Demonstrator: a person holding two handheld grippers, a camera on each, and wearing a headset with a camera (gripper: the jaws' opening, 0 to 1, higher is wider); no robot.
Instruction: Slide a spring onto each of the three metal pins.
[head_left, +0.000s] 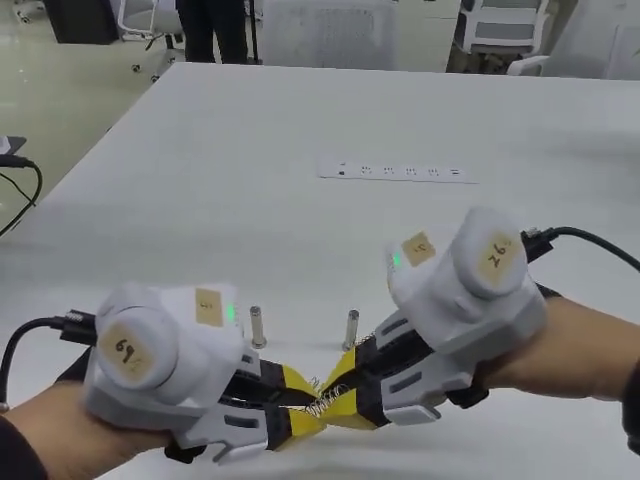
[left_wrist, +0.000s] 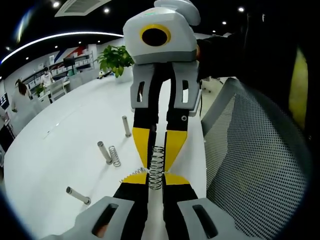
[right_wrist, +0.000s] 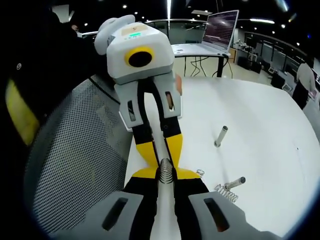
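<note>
A small steel spring (head_left: 320, 402) is caught between both grippers near the table's front edge. My left gripper (head_left: 303, 408) comes in from the left and my right gripper (head_left: 338, 393) from the right, tips meeting. In the left gripper view my yellow-tipped left gripper (left_wrist: 155, 179) is shut on the spring's (left_wrist: 156, 166) near end, with the right gripper's fingers (left_wrist: 141, 142) pinching it farther up. In the right gripper view the right gripper (right_wrist: 167, 174) is shut on the spring (right_wrist: 166, 173). Pins (head_left: 257, 327) (head_left: 351, 328) stand upright behind. A loose spring (left_wrist: 115, 156) lies beside the middle pin (left_wrist: 104, 152).
A white power strip (head_left: 400, 172) lies mid-table. A third pin (left_wrist: 78, 195) and a far pin (left_wrist: 126, 126) stand on the white table (head_left: 200, 200). A mesh chair back (left_wrist: 250, 160) is close by. A person's legs (head_left: 215, 30) and chairs are beyond the far edge.
</note>
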